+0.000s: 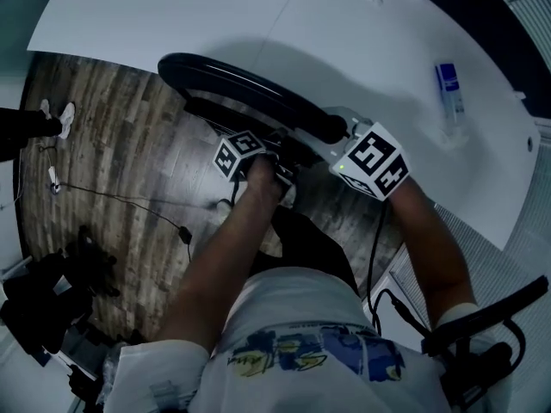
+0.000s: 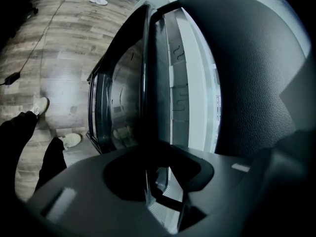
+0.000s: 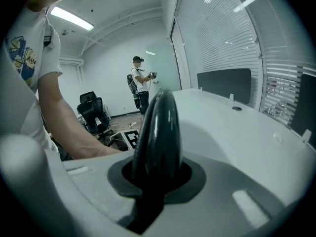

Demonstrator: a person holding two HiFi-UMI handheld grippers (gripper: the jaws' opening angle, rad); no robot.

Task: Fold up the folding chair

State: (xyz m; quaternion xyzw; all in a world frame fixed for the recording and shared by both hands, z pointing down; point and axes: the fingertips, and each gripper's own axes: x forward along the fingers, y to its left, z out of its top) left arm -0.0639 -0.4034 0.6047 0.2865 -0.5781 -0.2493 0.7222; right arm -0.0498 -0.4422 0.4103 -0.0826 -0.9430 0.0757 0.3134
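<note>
We judge the folding chair point(image 1: 250, 84) stiff, weighty and slick, best held at rigid edges: right gripper point(image 3: 154, 177) jaws clamp its back edge point(image 3: 159, 125); a bar point(image 2: 168, 200) lies between part-open left gripper point(image 2: 164, 205) jaws, pressure unconfirmed.

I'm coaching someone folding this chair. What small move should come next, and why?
Probably firm up the left hand-held gripper on the thin black frame bar between its jaws; its grip looks unsure. The right hand-held gripper is shut on the backrest, so that side is steadied for the fold.
</note>
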